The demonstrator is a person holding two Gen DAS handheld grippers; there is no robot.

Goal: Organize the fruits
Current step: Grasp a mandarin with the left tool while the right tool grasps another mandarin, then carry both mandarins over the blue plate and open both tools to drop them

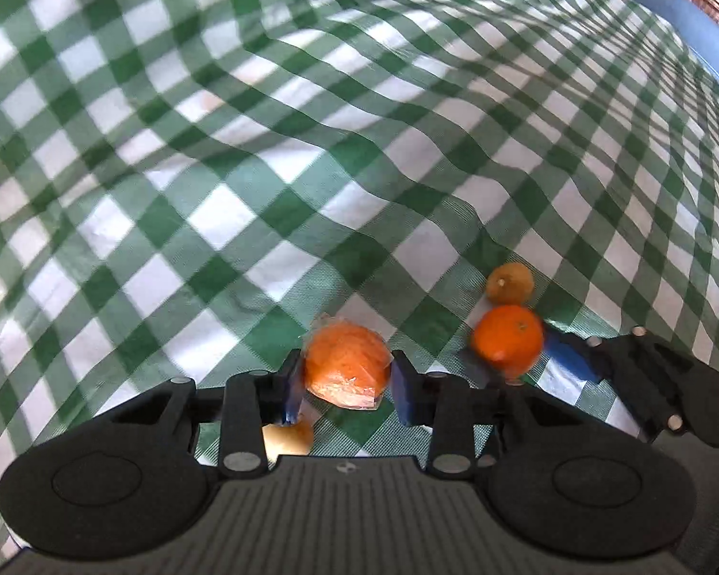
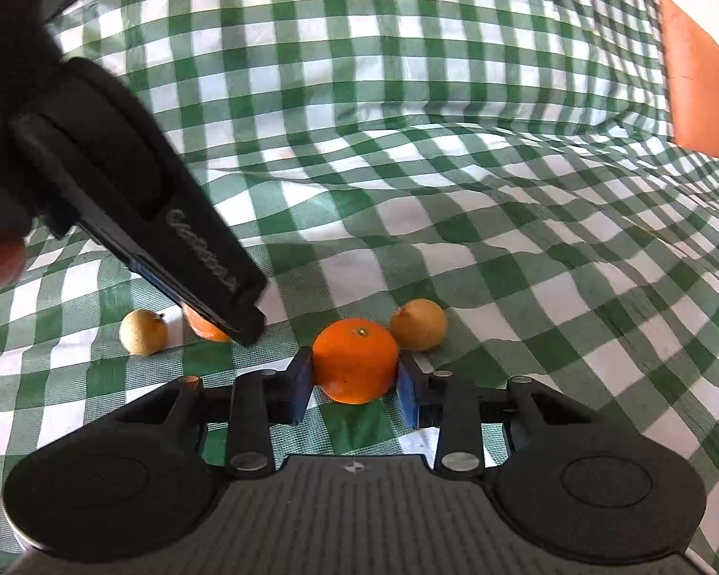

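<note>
Closest to me, my left gripper (image 1: 345, 381) has its blue pads narrowed onto a wrapped orange (image 1: 346, 370). The clear film bunches at its lower right, and the fruit is slightly flattened, its wider axis running from pad to pad. Just under the left pad, nearer than the fingertips, a pale round fruit (image 1: 287, 437) peeks out.

My right gripper (image 2: 354, 383) is likewise closed narrow, on a mandarin (image 2: 355, 360) that rests on the checked tablecloth (image 2: 407, 167). Its stem dimple points up and a little away from me, and its broad axis spans the pads.

Just beyond the right pad, touching or nearly touching the mandarin, sits a yellowish round fruit (image 2: 418, 325). I cannot tell which way it points. To the left of the tool, past the black body of the left gripper, the other pale fruit lies with its small stem aimed up and right.

I count two orange fruits, one in each gripper, and two yellowish ones on the cloth. Farthest off, beyond the cloth's far right edge, is an orange panel (image 2: 700, 96).
</note>
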